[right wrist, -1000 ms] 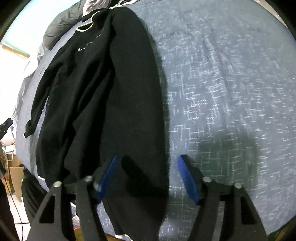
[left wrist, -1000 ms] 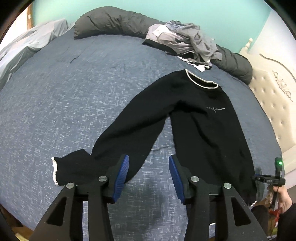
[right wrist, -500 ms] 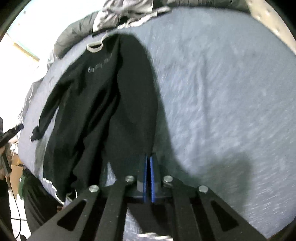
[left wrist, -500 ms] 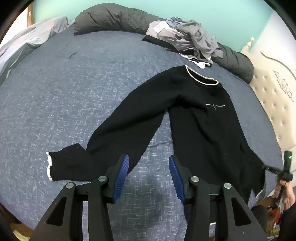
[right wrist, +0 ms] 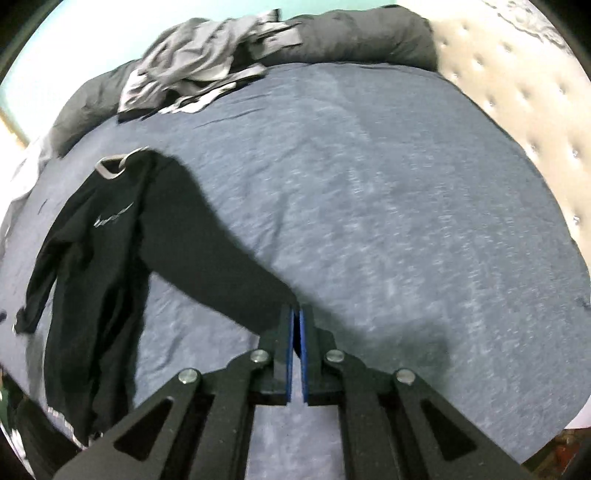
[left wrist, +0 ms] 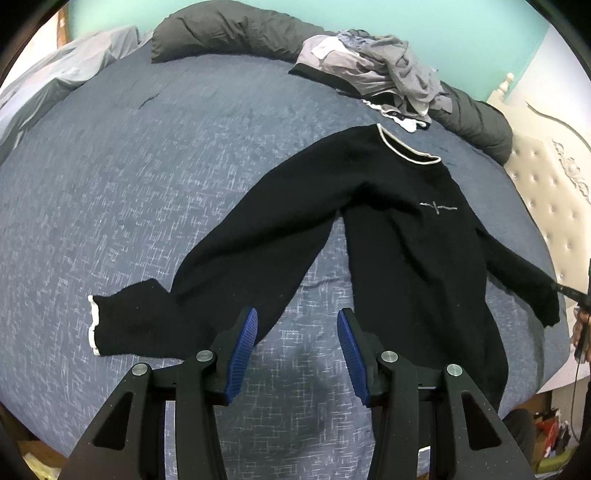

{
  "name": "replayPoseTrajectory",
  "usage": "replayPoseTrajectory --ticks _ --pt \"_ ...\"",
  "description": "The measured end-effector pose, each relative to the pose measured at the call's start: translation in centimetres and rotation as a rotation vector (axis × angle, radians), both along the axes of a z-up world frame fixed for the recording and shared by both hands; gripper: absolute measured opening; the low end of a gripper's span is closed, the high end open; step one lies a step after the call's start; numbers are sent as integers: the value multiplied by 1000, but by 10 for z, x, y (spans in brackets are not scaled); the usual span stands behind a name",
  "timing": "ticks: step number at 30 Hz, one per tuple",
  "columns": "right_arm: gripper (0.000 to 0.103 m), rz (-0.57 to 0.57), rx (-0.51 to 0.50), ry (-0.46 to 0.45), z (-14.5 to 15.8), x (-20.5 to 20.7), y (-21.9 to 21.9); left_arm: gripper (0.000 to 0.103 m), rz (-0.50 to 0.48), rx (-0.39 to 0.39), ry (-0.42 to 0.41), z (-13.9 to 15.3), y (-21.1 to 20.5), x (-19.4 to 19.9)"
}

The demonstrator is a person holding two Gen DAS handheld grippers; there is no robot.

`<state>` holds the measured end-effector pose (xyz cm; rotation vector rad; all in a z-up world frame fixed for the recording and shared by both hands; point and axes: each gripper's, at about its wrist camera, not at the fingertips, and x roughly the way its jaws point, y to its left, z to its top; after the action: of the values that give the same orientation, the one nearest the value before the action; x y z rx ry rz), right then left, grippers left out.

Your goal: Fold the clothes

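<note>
A black sweater [left wrist: 413,236] with a white-trimmed collar lies face up on the blue bed [left wrist: 147,177]. One sleeve stretches toward the near left, its white cuff [left wrist: 94,321] flat on the cover. My left gripper [left wrist: 295,325] hovers open above the bedding between that sleeve and the body, holding nothing. In the right wrist view the sweater [right wrist: 110,236] is seen from the side; my right gripper [right wrist: 295,314] is shut on the end of its other sleeve [right wrist: 221,273], pulled out sideways from the body. The cuff itself is hidden between the pads.
A heap of grey clothes [left wrist: 380,81] rests on dark pillows [left wrist: 236,33] at the far edge. A tufted cream headboard [left wrist: 546,192] borders the right side. A grey blanket [left wrist: 55,81] lies far left. Bare blue bedding [right wrist: 406,206] spreads right of the sleeve.
My right gripper shut on the sweater's sleeve and drew it outward, away from the body. The left gripper stayed open and rose slightly, so the whole sweater shows.
</note>
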<state>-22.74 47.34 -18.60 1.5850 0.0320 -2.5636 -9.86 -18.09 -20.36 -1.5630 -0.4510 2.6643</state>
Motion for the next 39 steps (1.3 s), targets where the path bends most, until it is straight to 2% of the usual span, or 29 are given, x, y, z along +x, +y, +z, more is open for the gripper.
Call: replayPoseTrajectory --ticks 3,10,12,13,14,15,17,22,25,33,39 --pt "3 -53 16 17 -3 -15 16 49 5 -5 -16 -6 -2 -2" --pt "6 -145 -7 82 -9 -18 30 49 2 12 -32 -10 -3 -9" --pt "12 -127 -59 87 -8 -8 21 49 -7 8 -36 -11 -1 -10" --pt "20 -105 -80 81 -8 -2 12 49 -10 8 -38 -11 0 -10" --pt "31 -79 -101 72 -8 5 3 49 -13 9 -39 -11 0 -10" --pt "35 -54 -123 62 -8 11 -6 49 -14 15 -38 -11 1 -9" --pt "37 -1 -166 29 -10 24 -26 49 -16 27 -34 -10 3 -8" --pt "38 138 -218 -128 -33 53 -92 49 -55 29 -33 -6 17 -3" --pt "51 202 -236 -208 -49 75 -131 49 -88 30 -50 -7 31 4" --pt "56 306 -232 -299 -70 121 -183 49 -152 19 -70 -9 64 28" --pt "57 342 -215 -348 -80 138 -201 49 -166 62 -126 -31 72 35"
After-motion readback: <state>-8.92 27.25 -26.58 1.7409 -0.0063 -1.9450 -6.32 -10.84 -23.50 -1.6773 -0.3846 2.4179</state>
